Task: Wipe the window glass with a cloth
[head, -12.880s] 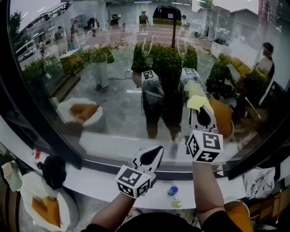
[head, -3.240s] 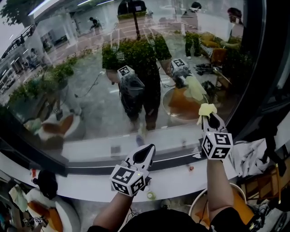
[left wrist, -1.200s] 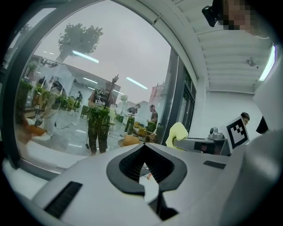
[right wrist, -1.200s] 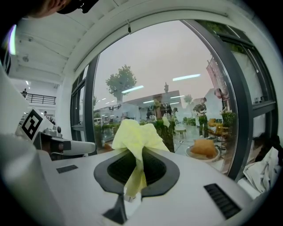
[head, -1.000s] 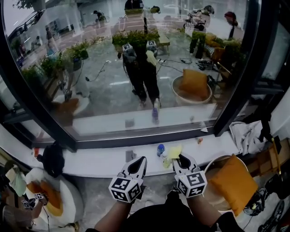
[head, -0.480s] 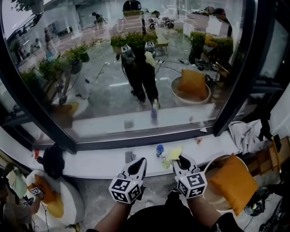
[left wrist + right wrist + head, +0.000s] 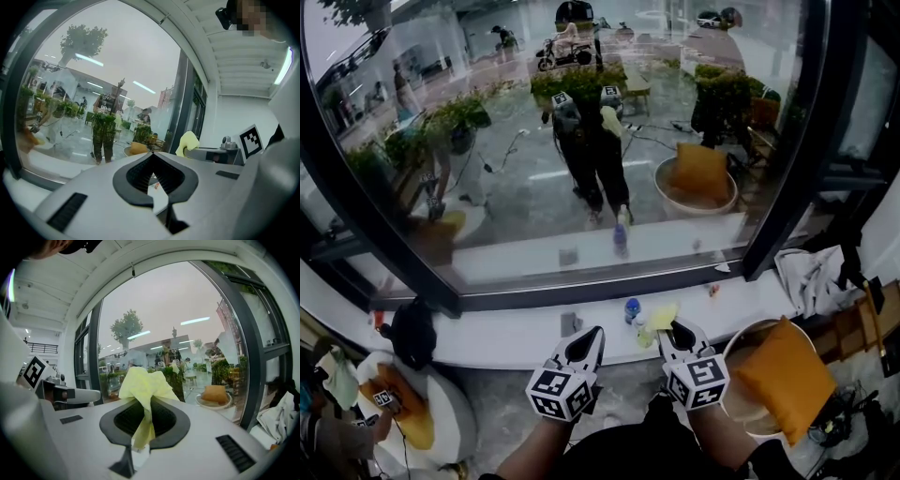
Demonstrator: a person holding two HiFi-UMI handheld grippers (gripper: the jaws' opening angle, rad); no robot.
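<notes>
Pinching the one yellow cloth (image 7: 659, 317), the right tool (image 7: 677, 330) is closed on it; the left tool (image 7: 592, 334), jaws together, holds nothing. Two tools hang before one window glass (image 7: 581, 141).

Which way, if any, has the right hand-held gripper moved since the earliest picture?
Yes. The right hand-held gripper has dropped from the glass to the white sill's near edge, cloth clamped.

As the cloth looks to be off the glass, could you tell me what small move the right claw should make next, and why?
Probably lift the right claw forward to the window glass: it is shut on the yellow cloth, yet hangs low, close to the person, with the cloth clear of the pane.
</notes>
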